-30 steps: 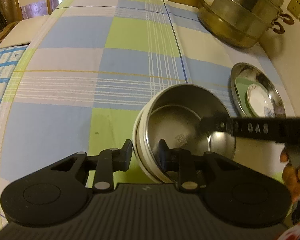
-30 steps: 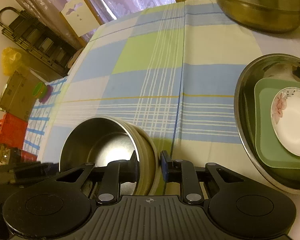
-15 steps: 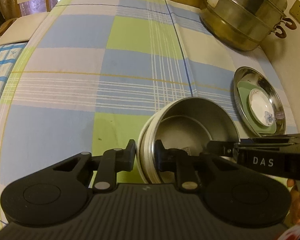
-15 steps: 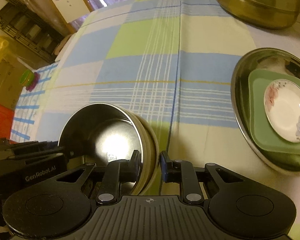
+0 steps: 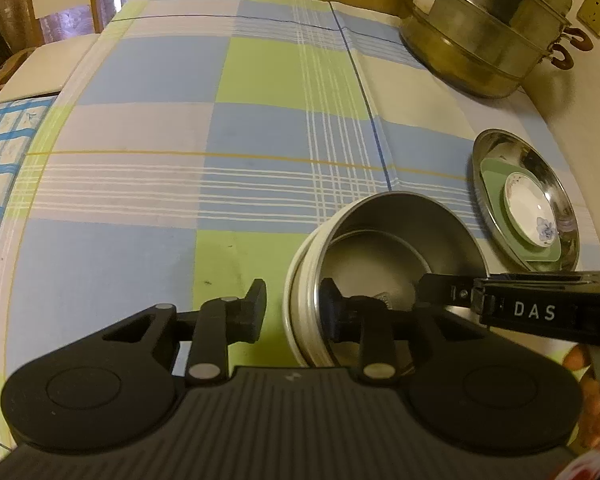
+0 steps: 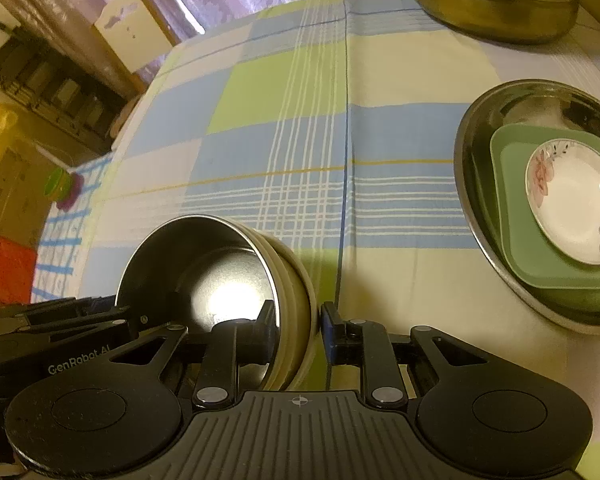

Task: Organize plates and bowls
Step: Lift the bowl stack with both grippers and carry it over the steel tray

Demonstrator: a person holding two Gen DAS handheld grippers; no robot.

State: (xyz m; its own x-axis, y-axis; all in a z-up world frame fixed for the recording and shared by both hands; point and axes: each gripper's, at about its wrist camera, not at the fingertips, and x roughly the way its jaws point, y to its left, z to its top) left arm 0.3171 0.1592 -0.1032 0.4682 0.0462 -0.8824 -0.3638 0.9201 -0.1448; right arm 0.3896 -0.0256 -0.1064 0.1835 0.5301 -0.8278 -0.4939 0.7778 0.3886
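A steel bowl (image 5: 384, 256) nested in a cream bowl (image 5: 298, 304) sits tilted over the checked tablecloth. My left gripper (image 5: 290, 308) straddles its left rim, jaws apart with a gap at the outer finger. My right gripper (image 6: 296, 320) straddles the opposite rim (image 6: 296, 296), close on both sides. At the right a steel basin (image 6: 466, 184) holds a green square plate (image 6: 512, 216) with a white floral saucer (image 6: 572, 208) on it; the basin also shows in the left wrist view (image 5: 540, 168).
A large steel steamer pot (image 5: 484, 28) stands at the far right corner near the wall. A chair back (image 6: 128, 32) and shelves (image 6: 48, 88) lie beyond the table's left side. The checked tablecloth (image 5: 220, 140) spreads ahead.
The stacked bowls have moved a little to the right, toward the basin. My left gripper's jaws have opened, leaving a gap beside the bowl rim.
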